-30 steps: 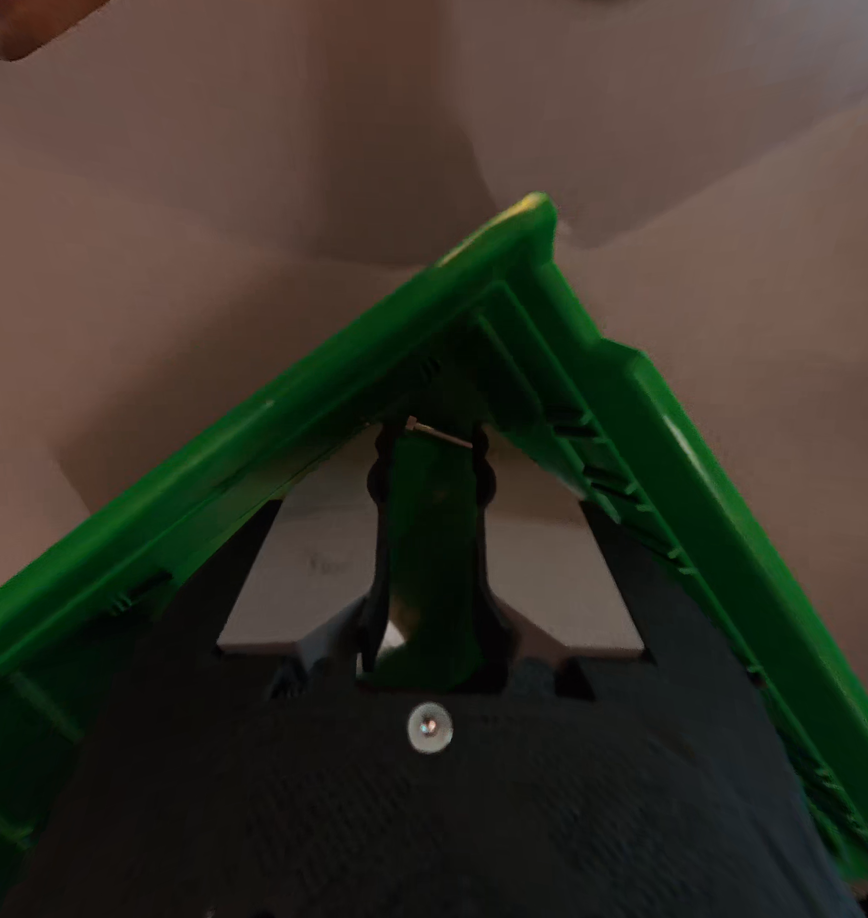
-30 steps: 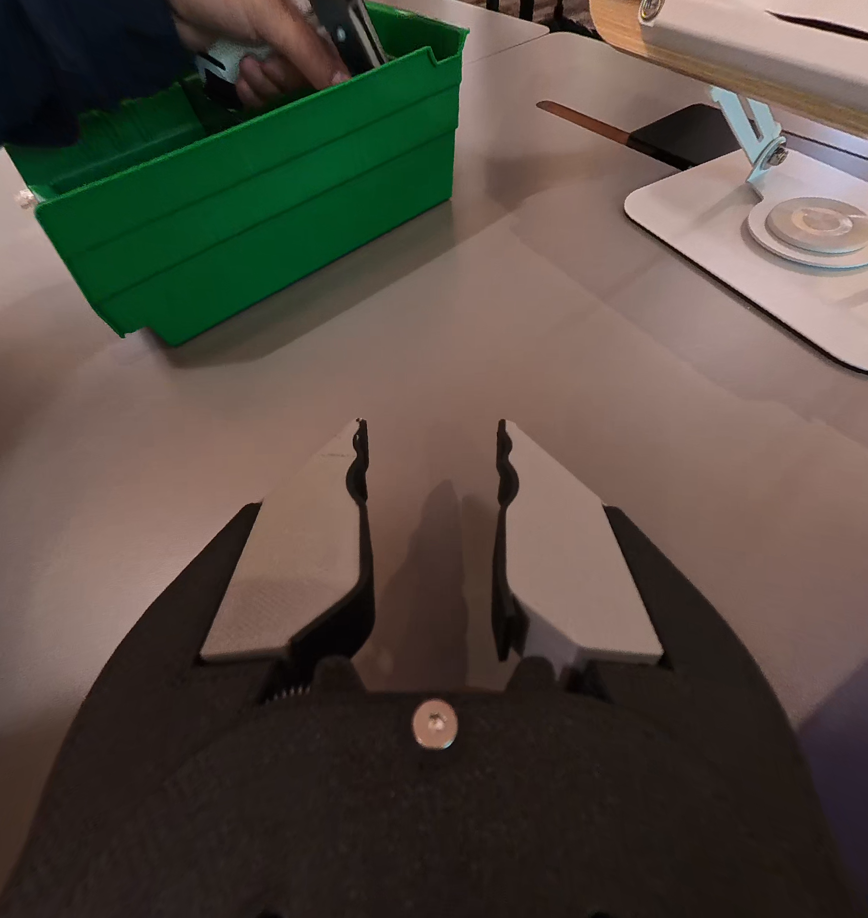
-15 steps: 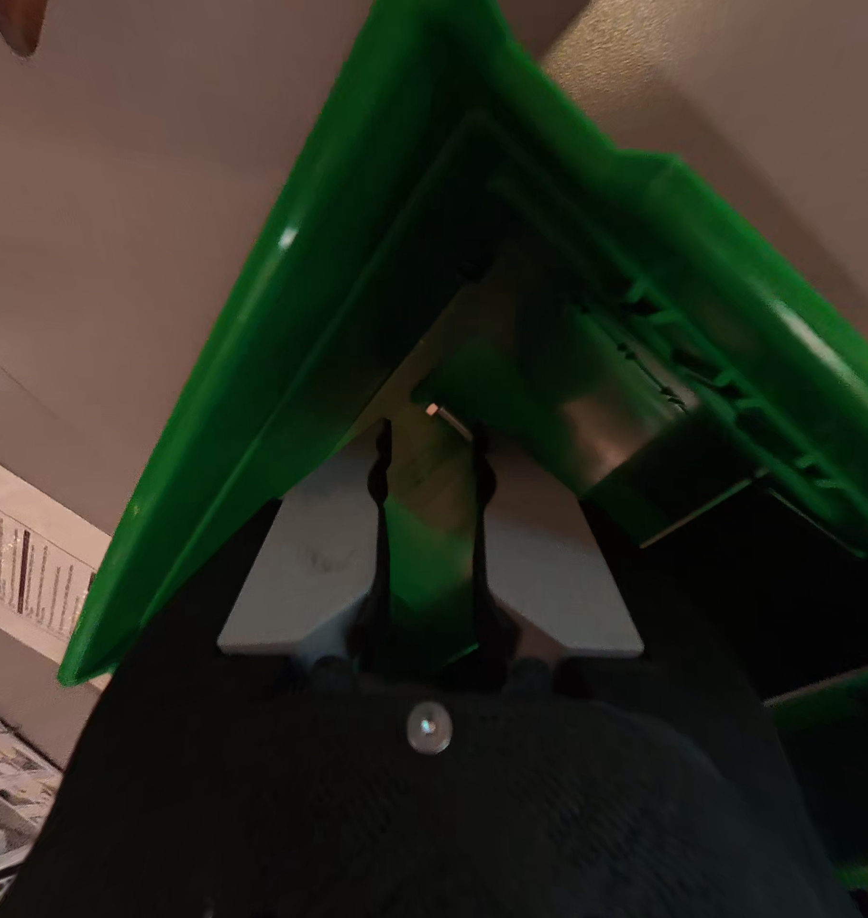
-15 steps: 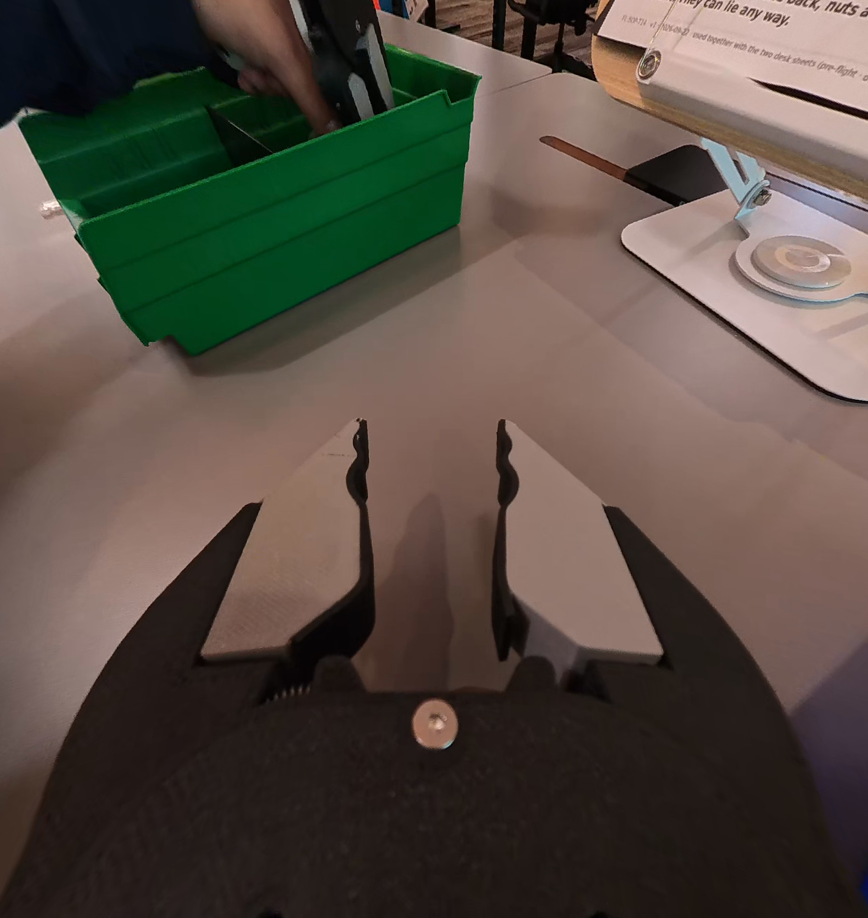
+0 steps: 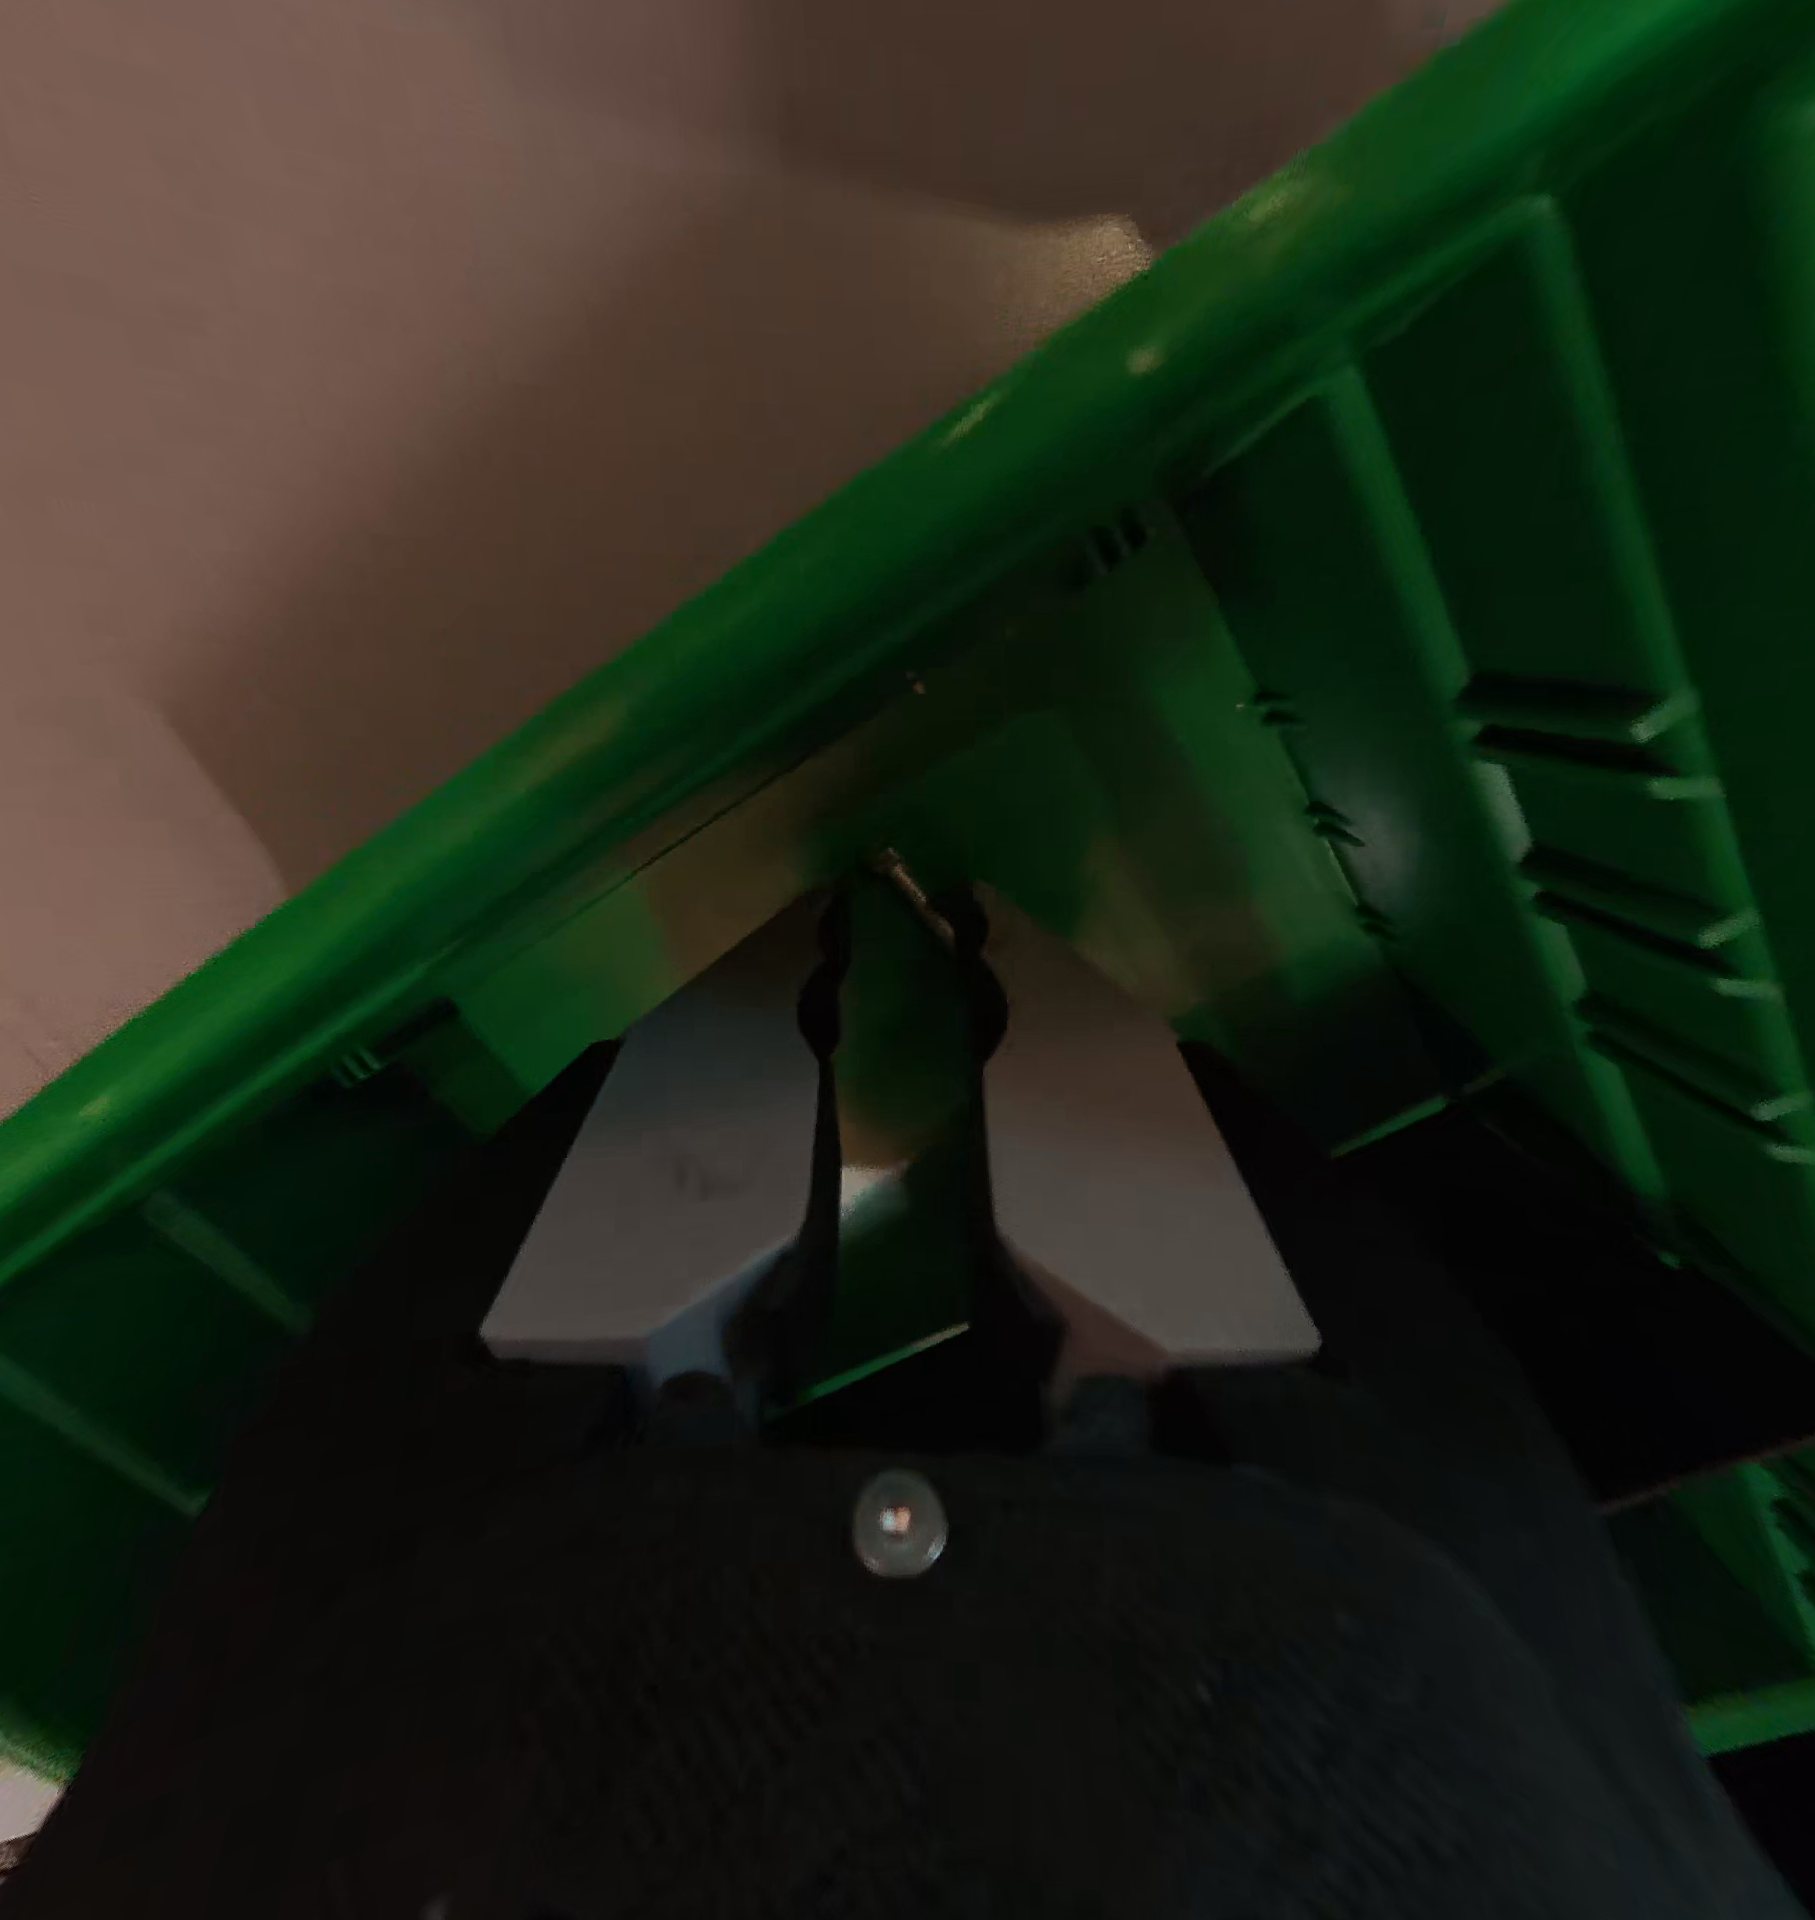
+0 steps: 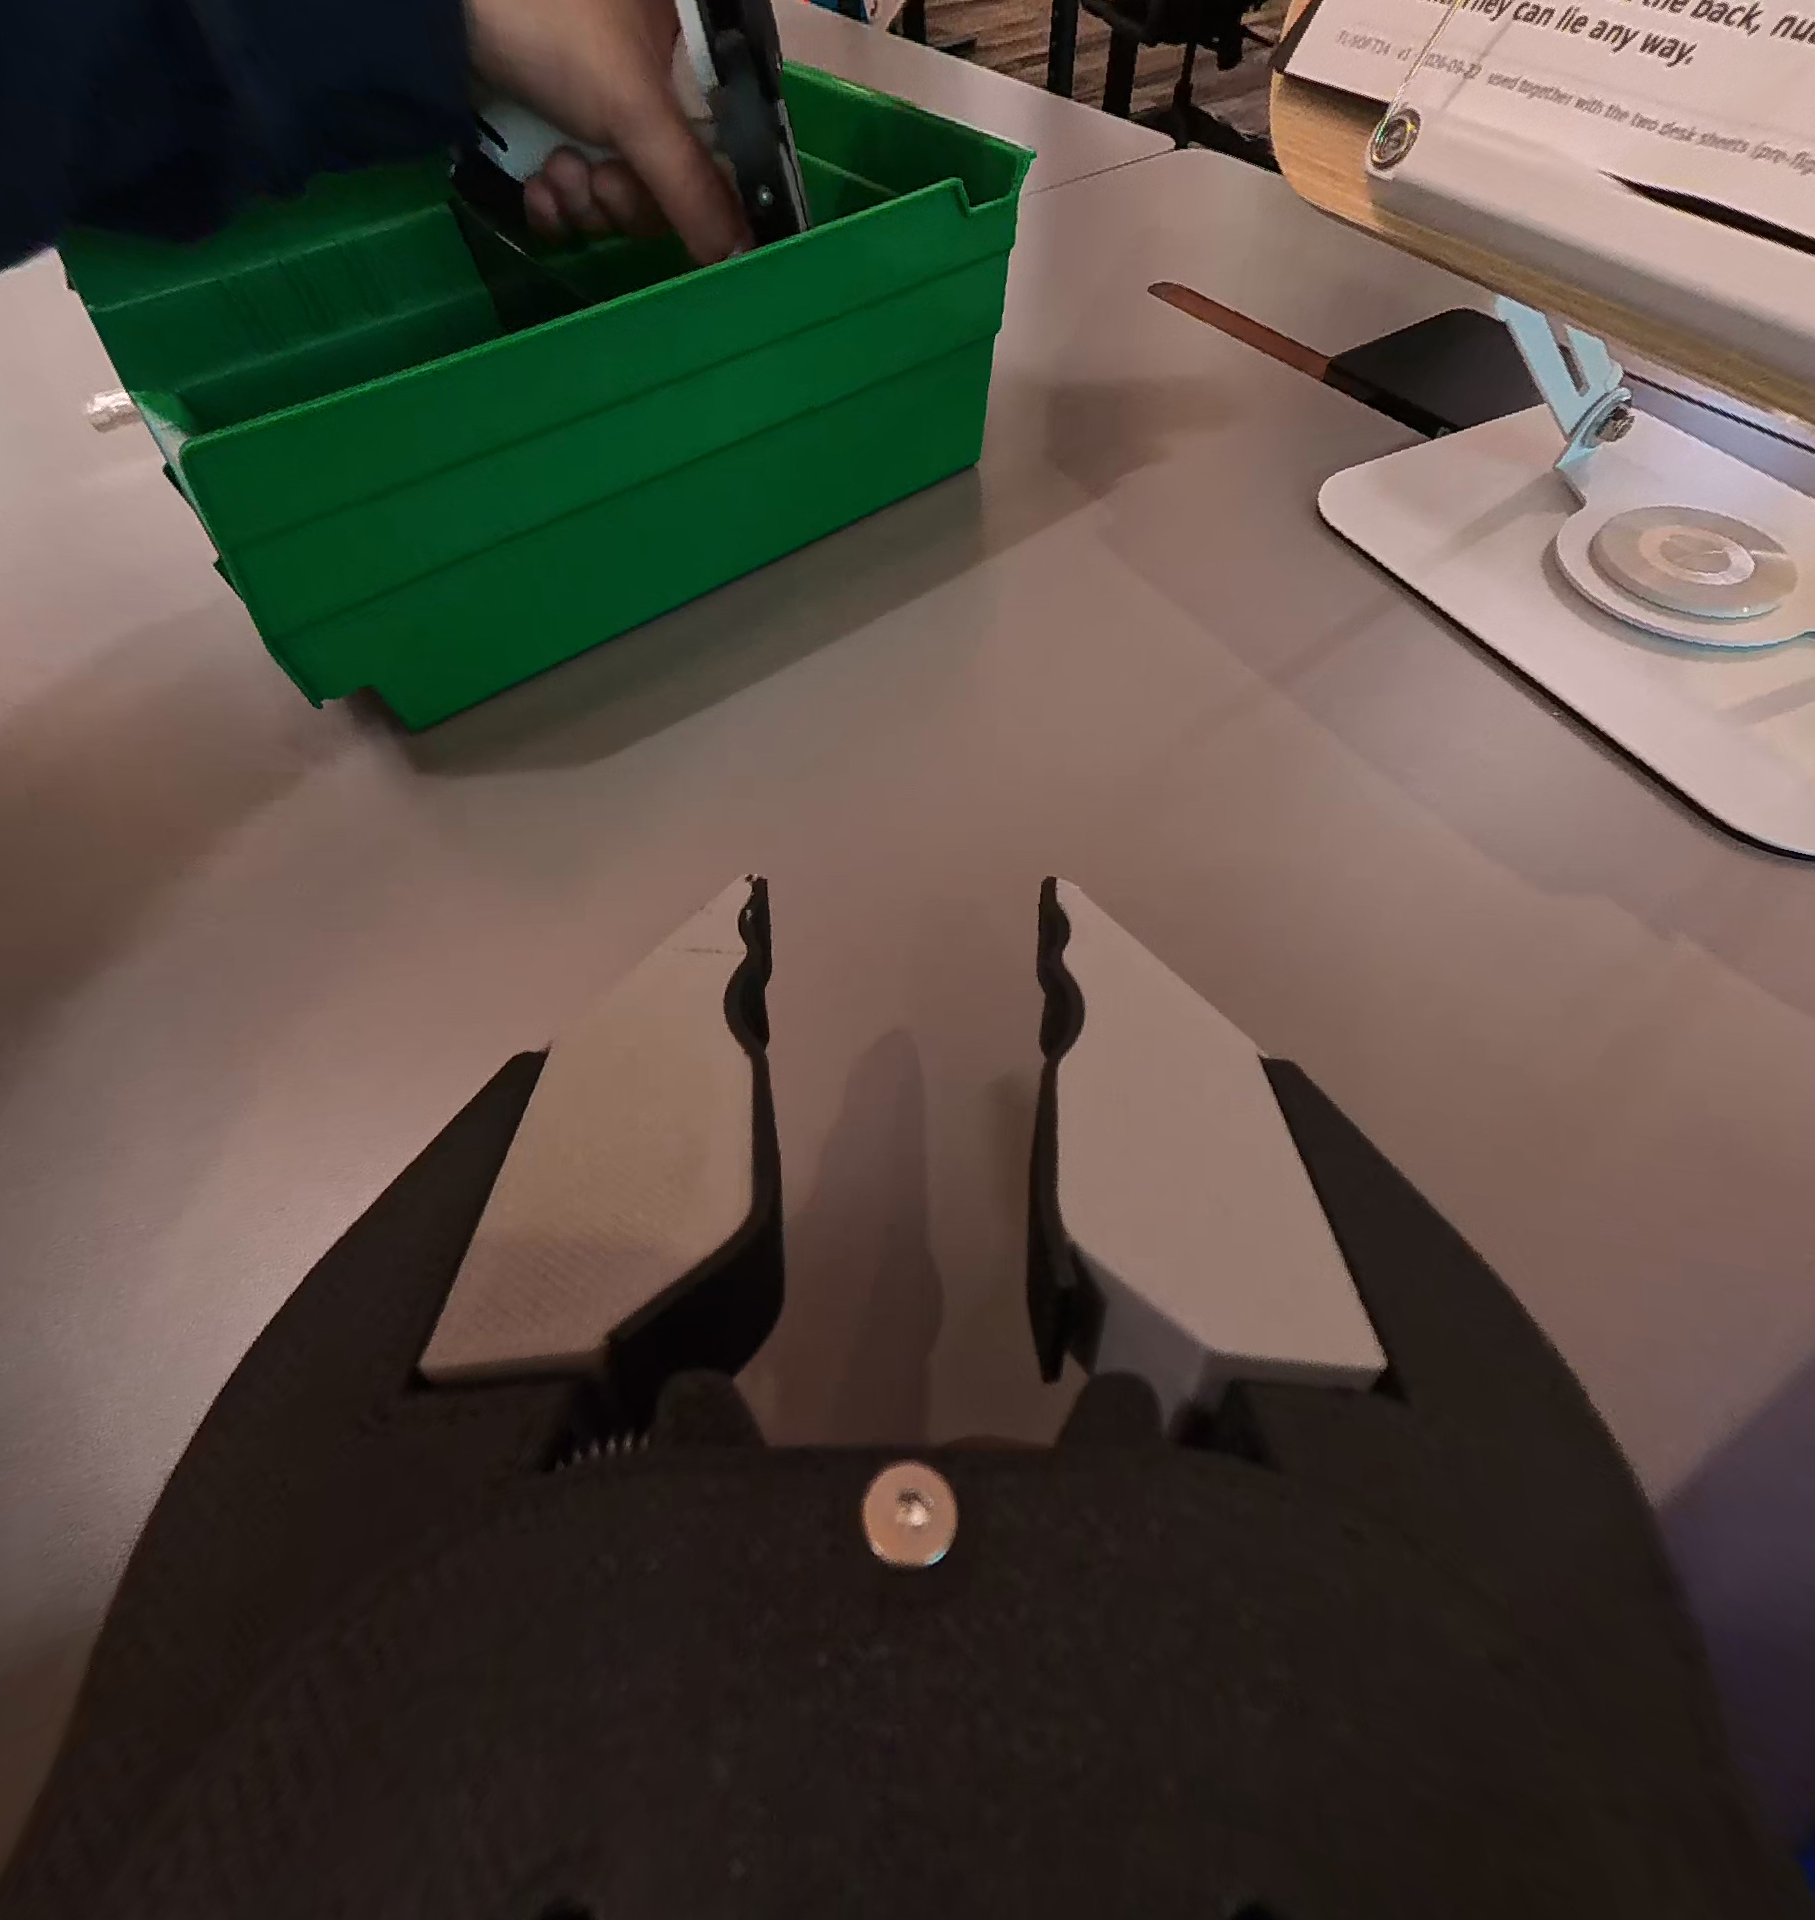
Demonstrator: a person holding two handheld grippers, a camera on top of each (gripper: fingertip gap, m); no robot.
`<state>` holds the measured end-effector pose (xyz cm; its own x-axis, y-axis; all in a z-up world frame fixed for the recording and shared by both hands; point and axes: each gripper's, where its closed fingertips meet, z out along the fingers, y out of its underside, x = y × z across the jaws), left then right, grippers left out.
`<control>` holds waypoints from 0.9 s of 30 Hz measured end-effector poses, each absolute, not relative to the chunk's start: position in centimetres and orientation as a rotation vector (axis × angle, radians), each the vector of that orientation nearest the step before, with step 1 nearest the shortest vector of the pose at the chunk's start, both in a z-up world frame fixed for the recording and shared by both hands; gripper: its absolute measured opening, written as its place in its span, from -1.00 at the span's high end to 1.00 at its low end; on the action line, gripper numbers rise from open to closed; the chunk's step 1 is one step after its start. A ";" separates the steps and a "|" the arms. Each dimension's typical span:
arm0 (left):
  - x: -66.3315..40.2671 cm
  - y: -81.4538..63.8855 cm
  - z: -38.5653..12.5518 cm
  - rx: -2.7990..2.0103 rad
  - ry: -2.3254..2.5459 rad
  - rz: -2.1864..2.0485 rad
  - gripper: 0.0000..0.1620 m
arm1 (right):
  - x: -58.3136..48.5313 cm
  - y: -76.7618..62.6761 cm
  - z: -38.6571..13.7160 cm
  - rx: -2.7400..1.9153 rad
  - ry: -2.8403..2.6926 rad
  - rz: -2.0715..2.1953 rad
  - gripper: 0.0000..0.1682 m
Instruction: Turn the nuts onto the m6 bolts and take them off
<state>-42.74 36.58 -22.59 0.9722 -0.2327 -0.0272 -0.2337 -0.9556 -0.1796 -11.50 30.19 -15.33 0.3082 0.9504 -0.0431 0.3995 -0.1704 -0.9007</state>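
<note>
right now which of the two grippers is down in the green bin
The left gripper: it reaches into the green bin, fingers close around a small metal piece. The right gripper hovers open and empty over the bare table.

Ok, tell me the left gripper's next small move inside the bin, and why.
Probably lift the left gripper straight up out of the green bin. A small silvery part, likely a bolt, sits at its fingertips, jaws narrowed around it. The right gripper waits open over the table.
</note>
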 end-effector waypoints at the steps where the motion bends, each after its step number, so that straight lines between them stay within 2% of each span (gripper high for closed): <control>1: -42.9 36.7 -22.6 -2.934 0.358 0.031 0.91 | -11.5 30.2 -15.3 -1.730 -1.223 0.818 0.42; 2: -43.1 36.8 -22.6 -2.927 0.387 0.059 0.96 | -11.4 30.2 -15.2 -1.727 -1.220 0.815 0.42; 7: -43.1 36.6 -22.5 -2.861 0.529 0.167 0.96 | -11.2 30.4 -14.8 -1.719 -1.202 0.819 0.43; 10: -43.3 37.0 -20.6 -2.704 0.620 0.345 0.96 | -11.1 30.5 -14.9 -1.725 -1.203 0.820 0.43; 14: -42.6 38.0 -12.3 -2.229 0.648 0.638 0.96 | -11.2 30.3 -15.1 -1.737 -1.206 0.859 0.42; 16: -38.8 36.9 -6.7 -1.887 0.691 0.591 0.96 | -11.4 29.9 -15.1 -1.748 -1.212 0.917 0.41; 18: -34.3 34.1 -2.5 -1.687 0.674 0.434 0.96 | -11.6 29.4 -14.9 -1.742 -1.223 0.986 0.38; 22: -22.6 27.0 3.8 -1.378 0.591 -0.351 0.96 | -12.3 27.5 -13.2 -1.640 -1.261 1.172 0.36; 25: -17.1 23.5 5.7 -1.197 0.531 -0.829 0.97 | -12.1 25.9 -10.4 -1.501 -1.249 1.347 0.38; 27: -15.2 22.8 5.8 -1.117 0.500 -0.992 0.96 | -11.4 25.4 -8.3 -1.413 -1.206 1.439 0.42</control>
